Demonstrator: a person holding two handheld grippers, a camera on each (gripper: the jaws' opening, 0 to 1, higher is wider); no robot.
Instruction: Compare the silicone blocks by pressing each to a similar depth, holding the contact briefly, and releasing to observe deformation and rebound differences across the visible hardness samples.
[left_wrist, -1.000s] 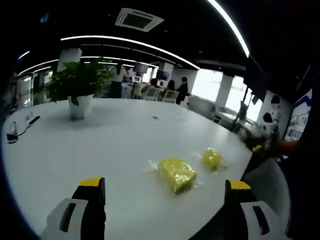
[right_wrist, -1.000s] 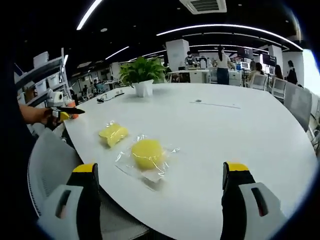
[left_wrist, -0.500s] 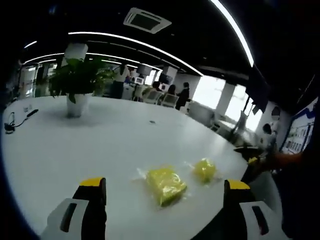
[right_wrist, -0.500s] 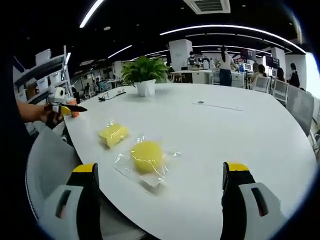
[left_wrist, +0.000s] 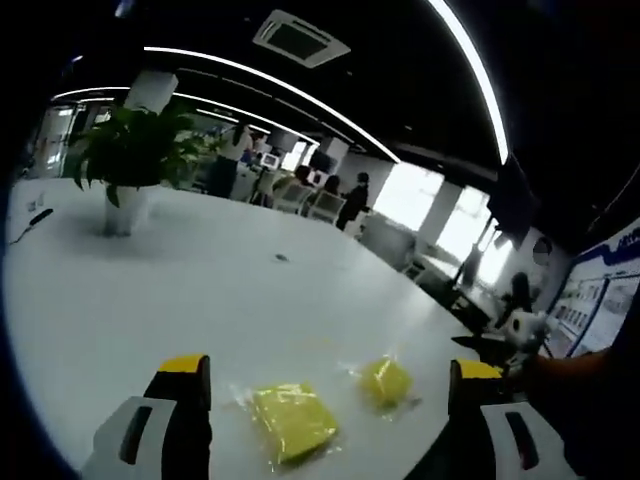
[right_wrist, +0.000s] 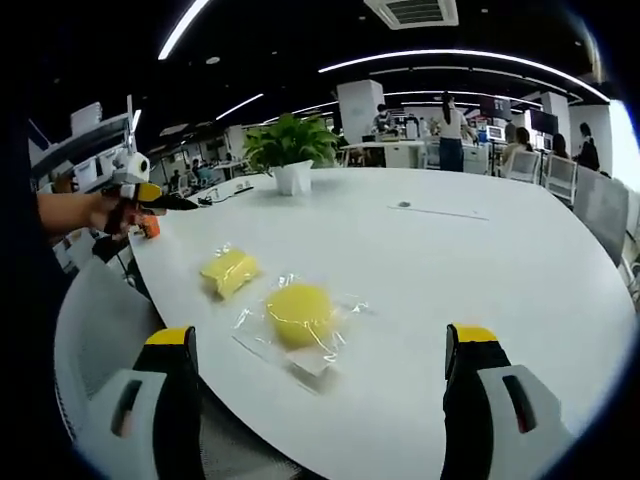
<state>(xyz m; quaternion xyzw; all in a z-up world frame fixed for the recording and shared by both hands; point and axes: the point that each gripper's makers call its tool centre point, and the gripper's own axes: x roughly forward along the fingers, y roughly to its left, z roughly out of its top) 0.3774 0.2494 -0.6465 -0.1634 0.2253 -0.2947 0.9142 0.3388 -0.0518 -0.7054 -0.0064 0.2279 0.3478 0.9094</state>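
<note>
Two yellow silicone blocks in clear plastic wrap lie near the edge of a white table (right_wrist: 480, 270). In the left gripper view the flat rectangular block (left_wrist: 293, 422) sits between the jaws of my left gripper (left_wrist: 322, 395), which is open, with the rounder block (left_wrist: 385, 381) to its right. In the right gripper view the rounder block (right_wrist: 300, 313) lies closest, the rectangular block (right_wrist: 229, 271) beyond it to the left. My right gripper (right_wrist: 318, 365) is open, held above the table edge. The left gripper (right_wrist: 140, 197) enters at the left, held by a hand.
A potted green plant (right_wrist: 288, 150) stands farther along the table (left_wrist: 200, 290), also seen as the plant (left_wrist: 125, 160). A grey chair (right_wrist: 95, 330) is tucked under the table edge. A dark cable (right_wrist: 222, 192) lies near the plant. People and desks fill the office behind.
The left gripper's camera has tilted up and swung right, so both blocks sit lower in its view. In the right gripper view the hand holding the left gripper has risen slightly.
</note>
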